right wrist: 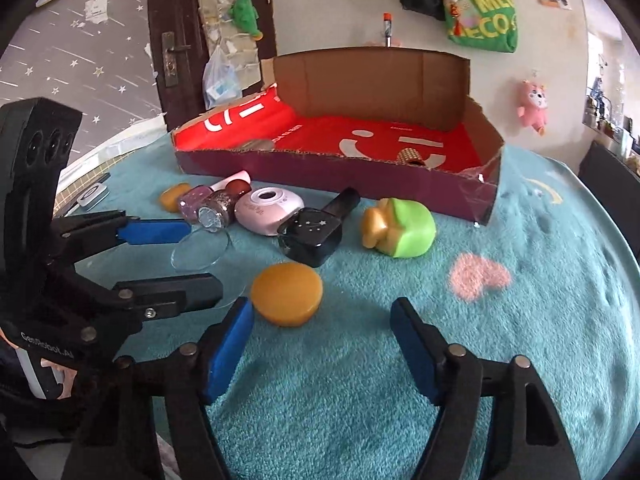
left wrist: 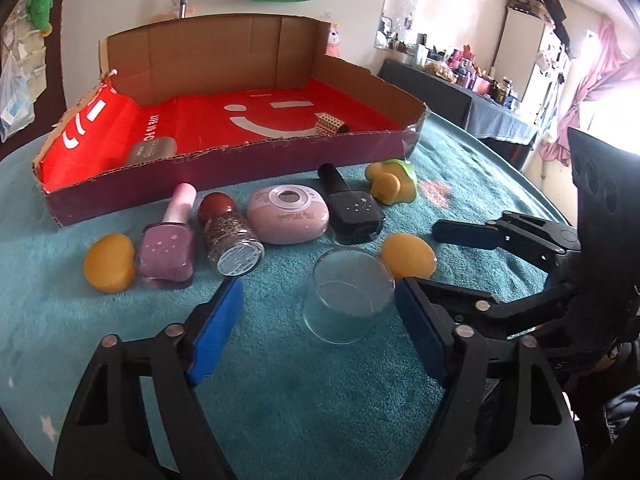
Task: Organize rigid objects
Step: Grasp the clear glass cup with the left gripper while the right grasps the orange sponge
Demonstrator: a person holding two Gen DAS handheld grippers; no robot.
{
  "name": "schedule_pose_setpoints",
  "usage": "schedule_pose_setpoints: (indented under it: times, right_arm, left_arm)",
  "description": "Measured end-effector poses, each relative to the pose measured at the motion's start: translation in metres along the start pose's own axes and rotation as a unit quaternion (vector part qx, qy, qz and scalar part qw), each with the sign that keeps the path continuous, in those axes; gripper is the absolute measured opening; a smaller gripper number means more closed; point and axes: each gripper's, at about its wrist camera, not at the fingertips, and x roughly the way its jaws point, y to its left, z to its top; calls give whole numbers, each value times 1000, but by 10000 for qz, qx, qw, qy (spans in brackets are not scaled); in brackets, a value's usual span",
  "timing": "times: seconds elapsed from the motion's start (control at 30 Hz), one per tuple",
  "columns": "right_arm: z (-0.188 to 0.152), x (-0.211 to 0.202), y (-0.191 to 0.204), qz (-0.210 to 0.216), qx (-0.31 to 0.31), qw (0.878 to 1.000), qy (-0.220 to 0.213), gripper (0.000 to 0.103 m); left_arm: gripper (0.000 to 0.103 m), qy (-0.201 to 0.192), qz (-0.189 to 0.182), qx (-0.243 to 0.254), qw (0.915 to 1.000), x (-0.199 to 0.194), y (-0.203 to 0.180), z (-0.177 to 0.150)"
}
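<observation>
**Colours on the teal worktop**

The fluffy teal worktop cover [right wrist: 400, 380] bears a pink heart patch [right wrist: 480, 276] and white stars. The cardboard box [left wrist: 224, 168] is maroon outside, with a red lining printed with a white smile. Before it lie two amber discs [left wrist: 109, 263], a lilac star-speckled polish bottle [left wrist: 166, 254], a glitter-filled bottle with a dark red cap [left wrist: 228, 232], a pale pink compact [left wrist: 287, 216], a black bottle with tiny stars [left wrist: 352, 210] and a lime-green and gold toy [right wrist: 400, 232].

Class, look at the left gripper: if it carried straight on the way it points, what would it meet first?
Most likely the clear glass cup lying on its side, just ahead of the left gripper and nearer its right finger. Depth is hard to judge here.
</observation>
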Motion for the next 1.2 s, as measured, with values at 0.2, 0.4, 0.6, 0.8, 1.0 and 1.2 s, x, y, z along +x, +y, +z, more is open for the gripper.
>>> schedule_pose_setpoints:
  times: [0.2, 0.4, 0.6, 0.8, 1.0, 1.2]
  right_arm:
    - [4, 9, 6, 84, -188, 9998, -16, 54]
    - [7, 7, 8, 155, -65, 9997, -159, 40]
    - [14, -7, 13, -2, 58, 9991, -412, 40]
    - [16, -14, 23, -190, 134, 9983, -535, 40]
    - [11, -15, 30, -276, 242, 9979, -536, 40]
    - [4, -13, 34, -334, 308, 9978, -490, 40]
  left_arm:
    - [40, 128, -342, 63, 9993, 8, -4, 2]
    - [40, -33, -324, 75, 9994, 3, -5, 6]
    - [40, -256, -146, -25, 9996, -14, 5, 8]
    - [40, -359, 6, -170, 9992, -25, 20, 5]
    - [40, -369, 105, -270, 9989, -30, 32, -3]
    - [40, -395, 139, -280, 9987, -32, 37, -9]
